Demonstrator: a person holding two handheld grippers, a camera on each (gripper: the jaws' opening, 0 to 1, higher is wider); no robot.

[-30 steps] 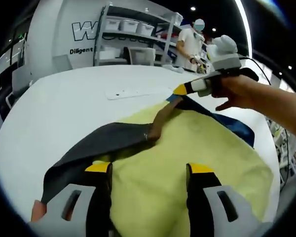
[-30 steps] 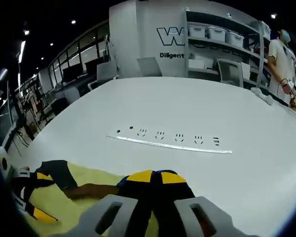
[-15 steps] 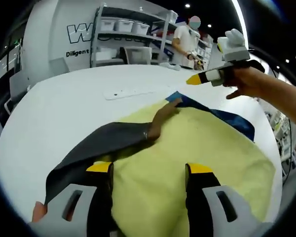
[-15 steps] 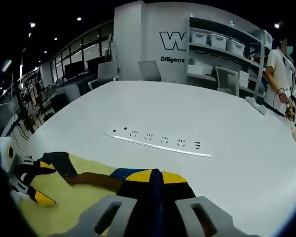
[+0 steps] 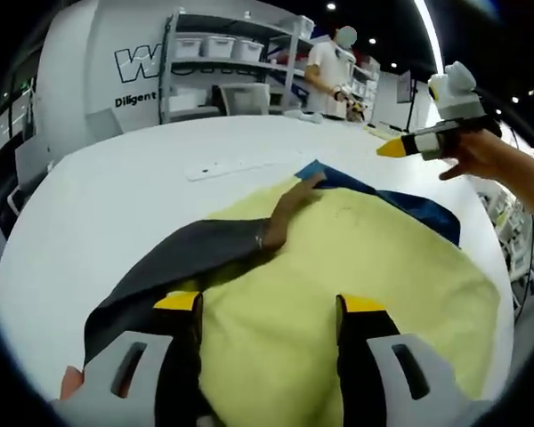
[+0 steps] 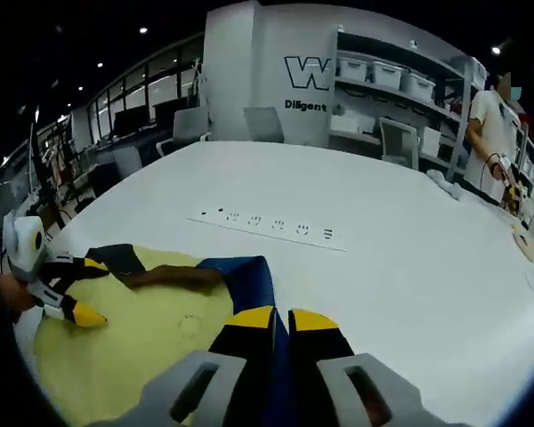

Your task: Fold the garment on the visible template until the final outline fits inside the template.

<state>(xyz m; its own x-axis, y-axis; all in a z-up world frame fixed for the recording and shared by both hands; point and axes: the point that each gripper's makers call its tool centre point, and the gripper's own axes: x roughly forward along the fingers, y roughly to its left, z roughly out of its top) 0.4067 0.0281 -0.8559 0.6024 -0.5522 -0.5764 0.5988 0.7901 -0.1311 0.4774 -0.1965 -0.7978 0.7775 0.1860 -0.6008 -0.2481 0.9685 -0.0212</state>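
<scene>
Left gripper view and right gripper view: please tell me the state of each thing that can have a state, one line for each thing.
Left gripper: open, jaws apart over the yellow cloth.
Right gripper: jaws nearly closed; whether they pinch cloth cannot be told.
Yellow garment: spread flat on the white table, not yet folded small.
Dark grey sleeve: lying over the garment's edge.
Blue part: lying flat beside the yellow.
</scene>
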